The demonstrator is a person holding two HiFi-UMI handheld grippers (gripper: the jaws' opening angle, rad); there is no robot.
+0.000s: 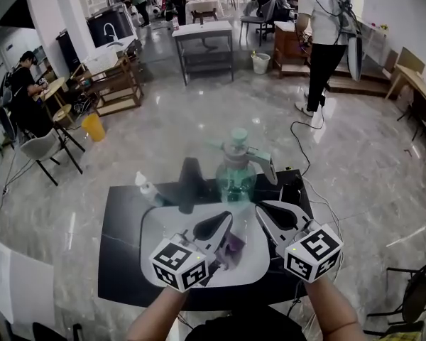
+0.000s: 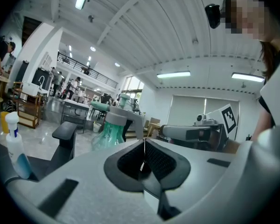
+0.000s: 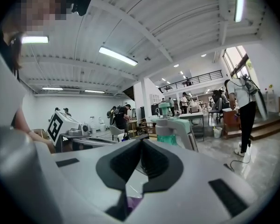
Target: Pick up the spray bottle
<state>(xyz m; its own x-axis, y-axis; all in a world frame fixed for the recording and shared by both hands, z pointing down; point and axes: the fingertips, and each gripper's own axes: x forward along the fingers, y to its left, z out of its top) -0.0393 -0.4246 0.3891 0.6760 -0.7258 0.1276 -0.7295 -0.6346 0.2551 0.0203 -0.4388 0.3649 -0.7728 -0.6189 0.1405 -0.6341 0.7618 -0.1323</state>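
on table (image 1: 121, 247): one spray bottle (image 1: 236, 175); left gripper (image 1: 226, 220), right gripper (image 1: 263, 210) closed, seemingly empty.

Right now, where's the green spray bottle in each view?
Head view: green spray bottle, dead centre, far side of the black table.
Left gripper view: left of centre, mid-height.
Right gripper view: right of centre, mid-height.
Landmark: black stand, just left of the bottle in head and left gripper views; unclear in right gripper view.
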